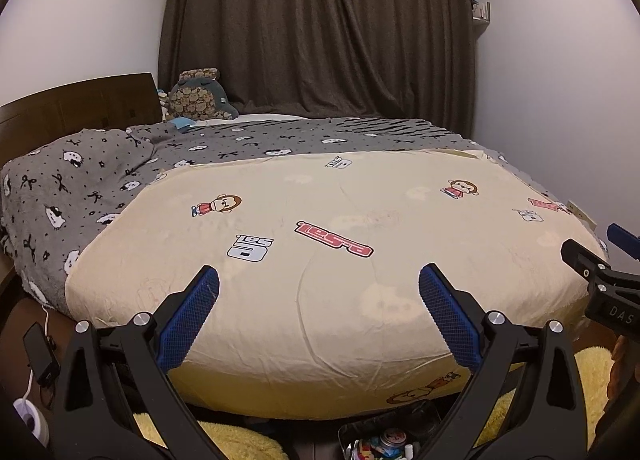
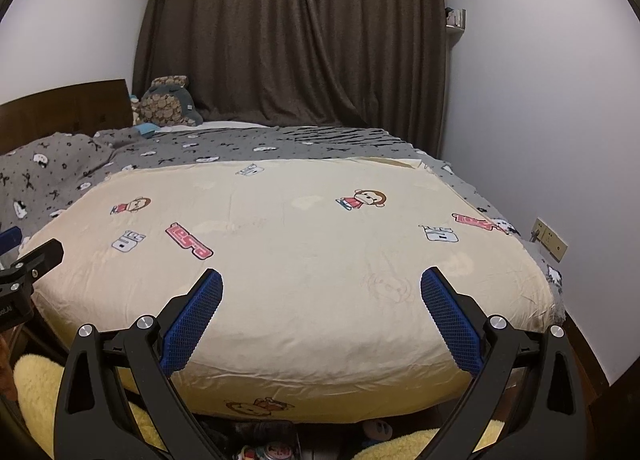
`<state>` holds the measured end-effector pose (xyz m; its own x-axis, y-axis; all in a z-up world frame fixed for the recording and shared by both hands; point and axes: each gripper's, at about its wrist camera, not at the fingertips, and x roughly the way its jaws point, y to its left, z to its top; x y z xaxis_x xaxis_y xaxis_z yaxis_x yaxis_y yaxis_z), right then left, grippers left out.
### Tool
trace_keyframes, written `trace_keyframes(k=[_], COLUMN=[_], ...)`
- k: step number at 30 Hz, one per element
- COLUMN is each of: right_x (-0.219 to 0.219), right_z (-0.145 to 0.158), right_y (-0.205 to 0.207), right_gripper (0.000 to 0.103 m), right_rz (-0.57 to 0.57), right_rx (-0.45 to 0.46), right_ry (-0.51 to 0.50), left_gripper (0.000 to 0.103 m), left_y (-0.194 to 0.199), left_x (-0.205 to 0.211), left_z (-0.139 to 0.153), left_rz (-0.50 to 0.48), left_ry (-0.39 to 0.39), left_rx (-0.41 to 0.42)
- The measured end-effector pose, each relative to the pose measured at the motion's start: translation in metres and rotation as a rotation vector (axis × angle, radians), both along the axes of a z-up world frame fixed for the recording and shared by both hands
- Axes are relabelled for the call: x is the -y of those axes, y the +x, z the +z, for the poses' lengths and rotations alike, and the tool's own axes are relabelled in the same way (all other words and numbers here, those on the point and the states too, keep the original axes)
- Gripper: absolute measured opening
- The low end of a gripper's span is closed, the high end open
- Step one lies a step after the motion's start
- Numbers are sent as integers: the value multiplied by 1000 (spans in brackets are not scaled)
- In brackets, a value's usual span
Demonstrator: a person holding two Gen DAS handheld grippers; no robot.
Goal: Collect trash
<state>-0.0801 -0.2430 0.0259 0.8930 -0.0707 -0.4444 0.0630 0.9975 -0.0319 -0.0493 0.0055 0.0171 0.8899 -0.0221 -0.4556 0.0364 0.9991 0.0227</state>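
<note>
Trash: none visible on the cream quilt (image 1: 320, 300) ahead of either pair of fingers; possible litter in the tin (image 1: 380, 444) below the left gripper (image 1: 319, 284); cannot confirm. Left gripper and right gripper (image 2: 321, 286) both spread wide, empty. Judgement: scan low before reaching. Quilt print reads "e.sal", inverted; right gripper body reads "DAS".

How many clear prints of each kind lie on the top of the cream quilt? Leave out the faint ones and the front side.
Monkey figures: 2
Red logos: 2
Grey-white logos: 3
Total: 7
</note>
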Motion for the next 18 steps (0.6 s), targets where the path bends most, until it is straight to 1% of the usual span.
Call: trace_keyframes(k=[7, 11, 18], right_x=[-8, -11, -13], right_z=[2, 3, 4], right_y=[-3, -2, -1], right_gripper=[100, 100, 100], right_rz=[14, 18, 25], right_rx=[4, 7, 3], right_ry=[-15, -20, -16], left_gripper=[95, 95, 95], left_y=[-1, -1, -2], left_x=[-1, -2, -2], left_z=[1, 2, 3], left_rz=[-7, -20, -15], left_ry=[0, -23, -23], left_rx=[1, -10, -7])
